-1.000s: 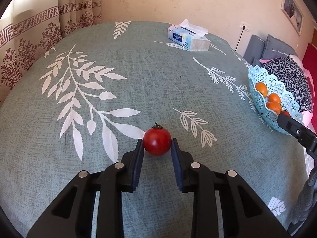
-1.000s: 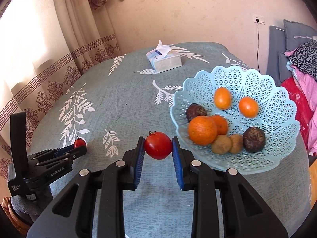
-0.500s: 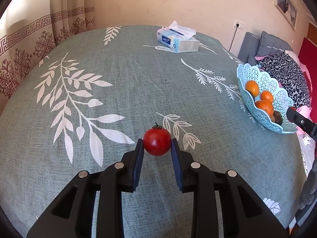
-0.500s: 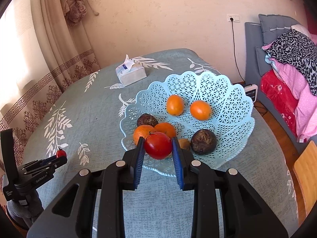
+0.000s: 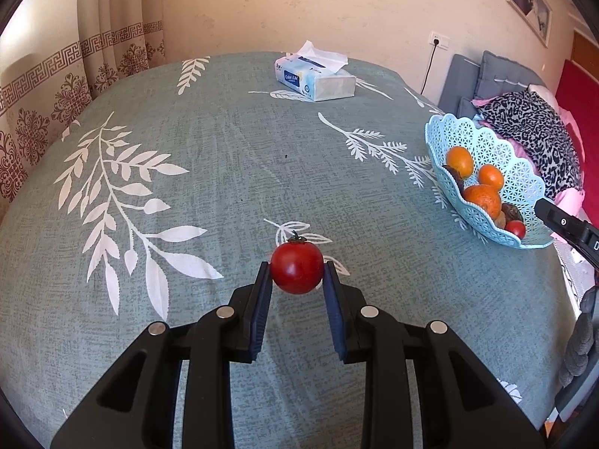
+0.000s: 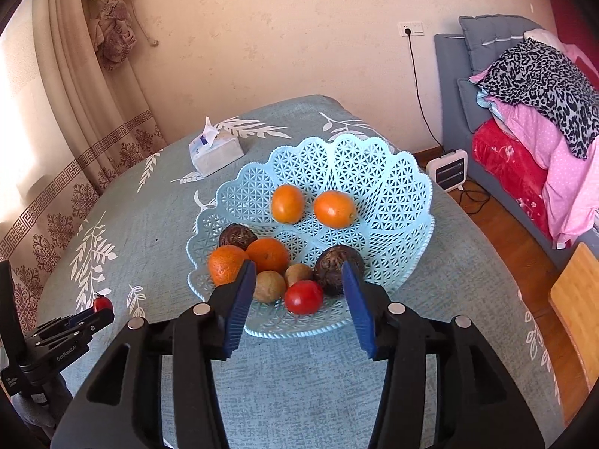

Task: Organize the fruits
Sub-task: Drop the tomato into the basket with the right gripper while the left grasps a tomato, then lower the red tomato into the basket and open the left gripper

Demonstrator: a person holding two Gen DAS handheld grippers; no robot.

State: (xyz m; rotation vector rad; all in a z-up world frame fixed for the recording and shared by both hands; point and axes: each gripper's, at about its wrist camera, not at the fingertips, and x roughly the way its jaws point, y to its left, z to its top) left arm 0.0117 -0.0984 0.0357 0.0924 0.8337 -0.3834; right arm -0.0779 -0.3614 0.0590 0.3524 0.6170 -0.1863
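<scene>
In the left wrist view, the left gripper (image 5: 297, 284) filled the lower centre of the frame, its blue pads pressed against both sides of a red tomato (image 5: 297, 268) with a dark stem on top. The tomato was held above the green leaf-patterned tablecloth (image 5: 194, 172). A tissue box (image 5: 314, 78) stood at the upper centre of the frame near the far table edge. At the right edge sat the pale blue lattice basket (image 5: 483, 142) holding oranges and a small red fruit low at its near side. A black tip of the right gripper showed at the far right, just beside the basket's rim.

In the right wrist view, the right gripper (image 6: 299, 292) sat in the lower centre with its jaws apart; they had just been opening, and the pads touched nothing. Between them, lower in the basket (image 6: 393, 187), lay a second tomato (image 6: 303, 297), resting against a brown kiwi (image 6: 268, 286) and near a dark round fruit (image 6: 337, 265). Four oranges (image 6: 287, 204) lay further back and to the left. At the lower left of the frame the left gripper appeared with its tomato at the tip.
</scene>
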